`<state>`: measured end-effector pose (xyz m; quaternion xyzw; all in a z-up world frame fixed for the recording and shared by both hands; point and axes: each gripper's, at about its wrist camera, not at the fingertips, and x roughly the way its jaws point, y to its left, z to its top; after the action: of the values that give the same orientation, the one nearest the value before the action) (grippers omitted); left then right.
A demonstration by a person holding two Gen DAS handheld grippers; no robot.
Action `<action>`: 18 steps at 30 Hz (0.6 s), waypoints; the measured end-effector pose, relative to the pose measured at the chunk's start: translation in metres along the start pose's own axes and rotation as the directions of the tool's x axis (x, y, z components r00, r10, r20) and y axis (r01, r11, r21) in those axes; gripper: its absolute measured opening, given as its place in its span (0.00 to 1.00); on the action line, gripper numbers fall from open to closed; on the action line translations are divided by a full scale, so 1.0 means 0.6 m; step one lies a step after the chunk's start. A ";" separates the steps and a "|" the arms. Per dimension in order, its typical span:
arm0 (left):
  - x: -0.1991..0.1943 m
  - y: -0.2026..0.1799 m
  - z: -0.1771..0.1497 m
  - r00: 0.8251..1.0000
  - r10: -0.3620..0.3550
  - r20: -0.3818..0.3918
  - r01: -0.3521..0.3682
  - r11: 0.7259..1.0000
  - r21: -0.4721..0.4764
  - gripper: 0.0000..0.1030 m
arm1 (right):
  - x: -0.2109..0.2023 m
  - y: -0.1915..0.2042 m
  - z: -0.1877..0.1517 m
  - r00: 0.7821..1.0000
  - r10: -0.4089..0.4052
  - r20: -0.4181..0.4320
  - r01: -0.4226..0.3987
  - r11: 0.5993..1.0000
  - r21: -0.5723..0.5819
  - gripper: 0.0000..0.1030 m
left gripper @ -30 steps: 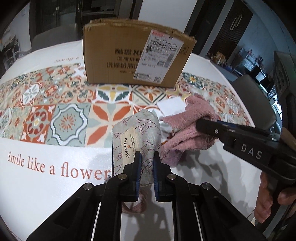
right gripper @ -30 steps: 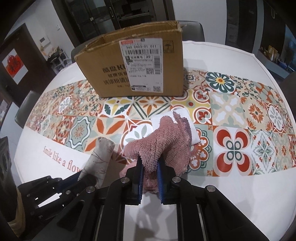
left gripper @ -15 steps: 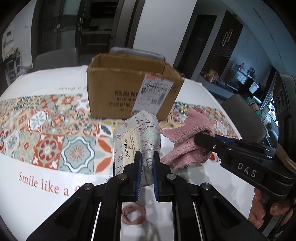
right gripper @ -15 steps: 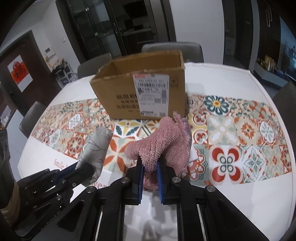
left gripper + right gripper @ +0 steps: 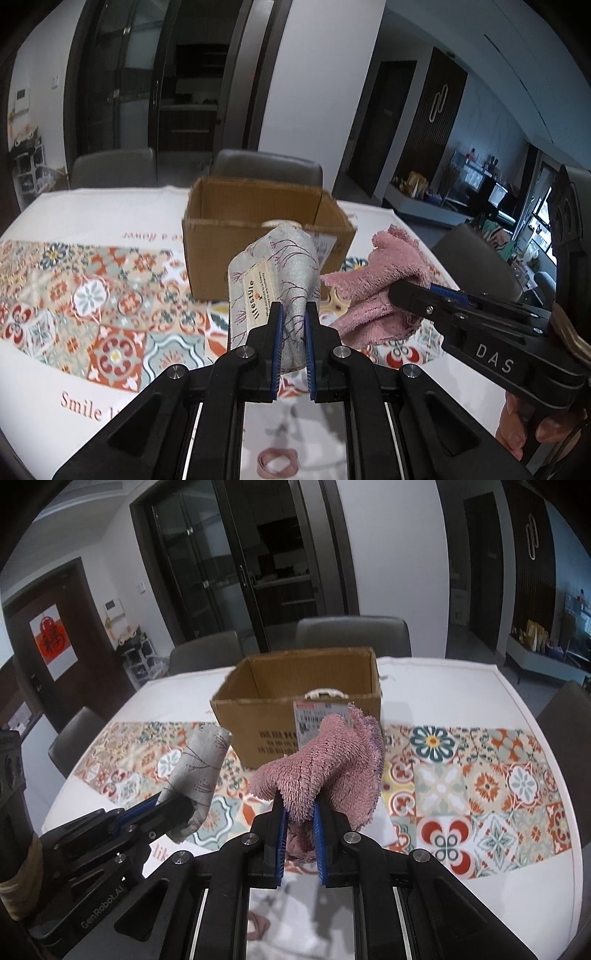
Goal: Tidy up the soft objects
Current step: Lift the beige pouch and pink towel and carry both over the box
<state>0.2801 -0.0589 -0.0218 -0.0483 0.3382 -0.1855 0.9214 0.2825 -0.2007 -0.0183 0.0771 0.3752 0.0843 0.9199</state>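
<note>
Brightness: pretty dim room overall; the white tablecloth (image 5: 92,206) is the brightest thing going.
Light source: seems to come from above the table, can't see the lamp itself.
Shadows: soft blurry ones on the cloth just under the left gripper (image 5: 291,334) and right gripper (image 5: 298,825).
Glare: small glints on the glass doors (image 5: 221,572), nothing blown out.
Distortion: heavy fisheye, door frames bow, corners go black.
Focus: grey fabric roll (image 5: 273,280) and pink towel (image 5: 325,768) look sharp; the far shelves (image 5: 480,177) are mushy.
Colour: right side leans bluish.
</note>
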 end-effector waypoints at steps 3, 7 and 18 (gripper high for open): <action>-0.006 0.002 0.015 1.000 0.001 0.029 -0.002 1.000 0.008 0.12 | -0.007 0.006 0.013 1.000 0.004 0.026 -0.004 1.000 -0.003 0.14; -0.011 0.007 0.034 0.998 0.004 0.062 -0.005 1.000 0.016 0.12 | -0.015 0.012 0.029 0.998 0.004 0.062 -0.004 1.000 -0.006 0.14; -0.014 0.014 0.084 0.991 0.003 0.134 -0.008 0.999 0.040 0.12 | -0.028 0.025 0.074 0.988 0.003 0.152 -0.002 1.000 -0.009 0.14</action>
<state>0.3089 -0.0495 0.0202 -0.0413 0.2720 -0.1861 0.9432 0.3004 -0.1931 0.0278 0.0794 0.3036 0.0809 0.9460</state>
